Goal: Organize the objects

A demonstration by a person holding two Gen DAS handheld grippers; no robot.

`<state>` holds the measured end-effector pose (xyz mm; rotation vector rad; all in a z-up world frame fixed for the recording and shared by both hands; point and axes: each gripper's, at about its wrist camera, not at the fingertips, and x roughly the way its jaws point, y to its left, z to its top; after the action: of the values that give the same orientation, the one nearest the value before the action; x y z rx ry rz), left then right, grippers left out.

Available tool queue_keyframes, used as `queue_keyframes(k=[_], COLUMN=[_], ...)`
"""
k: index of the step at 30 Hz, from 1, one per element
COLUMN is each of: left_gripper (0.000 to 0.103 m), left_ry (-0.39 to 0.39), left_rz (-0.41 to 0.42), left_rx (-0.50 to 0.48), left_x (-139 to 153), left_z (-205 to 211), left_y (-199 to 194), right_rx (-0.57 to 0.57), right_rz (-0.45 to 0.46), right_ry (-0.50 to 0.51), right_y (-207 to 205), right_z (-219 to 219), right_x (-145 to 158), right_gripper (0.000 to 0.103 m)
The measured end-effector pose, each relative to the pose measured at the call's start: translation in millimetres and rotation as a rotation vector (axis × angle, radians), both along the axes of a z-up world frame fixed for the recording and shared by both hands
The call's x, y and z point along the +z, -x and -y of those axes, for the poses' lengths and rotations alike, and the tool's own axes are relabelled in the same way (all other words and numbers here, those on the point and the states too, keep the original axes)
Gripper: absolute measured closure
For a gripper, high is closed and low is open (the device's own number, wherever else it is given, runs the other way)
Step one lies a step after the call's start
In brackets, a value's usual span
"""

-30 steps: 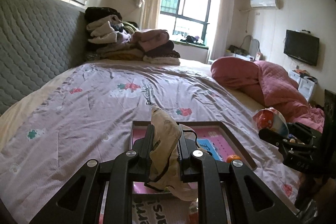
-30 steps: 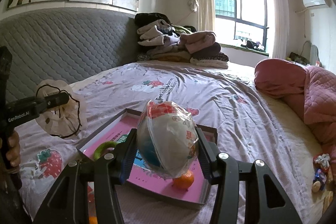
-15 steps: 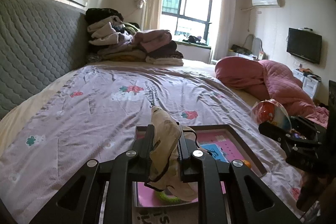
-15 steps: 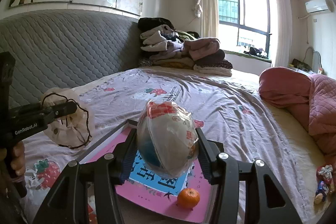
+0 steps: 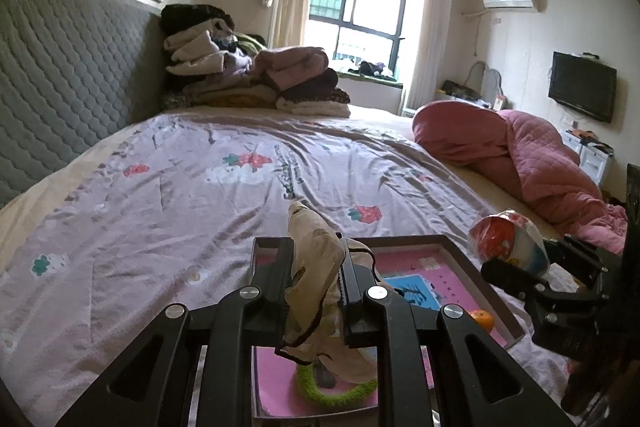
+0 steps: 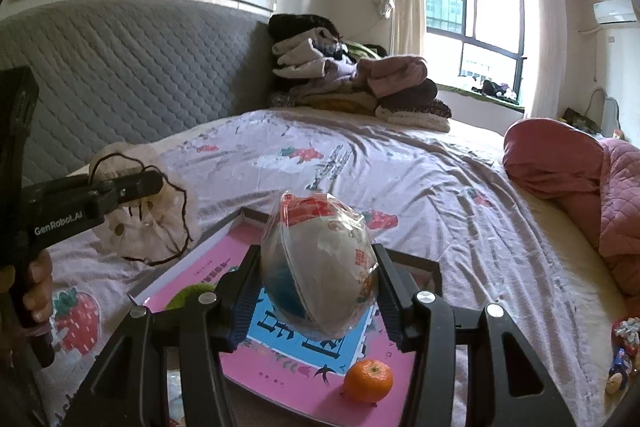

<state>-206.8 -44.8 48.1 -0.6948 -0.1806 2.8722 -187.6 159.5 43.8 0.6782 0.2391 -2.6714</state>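
A shallow box (image 5: 472, 259) with a pink printed floor lies on the bed, seen in both views (image 6: 430, 267). My left gripper (image 5: 314, 267) is shut on a limp beige cloth with dark trim (image 5: 312, 283), hanging over the box's near left part; from the right wrist view the cloth (image 6: 156, 223) hangs left of the box. My right gripper (image 6: 318, 283) is shut on a round packet in clear plastic wrap (image 6: 320, 263), held above the box's middle. An orange (image 6: 368, 381) and a green fuzzy ring (image 5: 336, 387) lie inside the box.
The lilac strawberry bedspread (image 5: 180, 195) stretches ahead. Folded clothes (image 5: 248, 75) are stacked by the grey quilted headboard (image 5: 68, 87). A pink quilt (image 5: 532, 163) is heaped at the right. Small toys (image 6: 622, 351) lie near the bed's right edge. A hand (image 6: 36, 283) grips the left tool.
Both grippers have moved forward and a little down over the box; more of its pink floor, the green ring and the orange now show beneath them. Both grips are unchanged.
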Motion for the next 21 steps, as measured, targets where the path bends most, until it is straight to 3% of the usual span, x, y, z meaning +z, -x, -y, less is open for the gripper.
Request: queue_keyframes(k=[21], left_gripper=[0.083], left_ry=[0.001], left_rz=[0.101], left_rx=[0.005], left_x=[-42], left_z=[-1], left_y=[33], right_rx=[0.017], right_rz=[0.127], right_ry=[-0.079], right_y=[17], right_z=[14], right_x=[-45], right_gripper=[0.05])
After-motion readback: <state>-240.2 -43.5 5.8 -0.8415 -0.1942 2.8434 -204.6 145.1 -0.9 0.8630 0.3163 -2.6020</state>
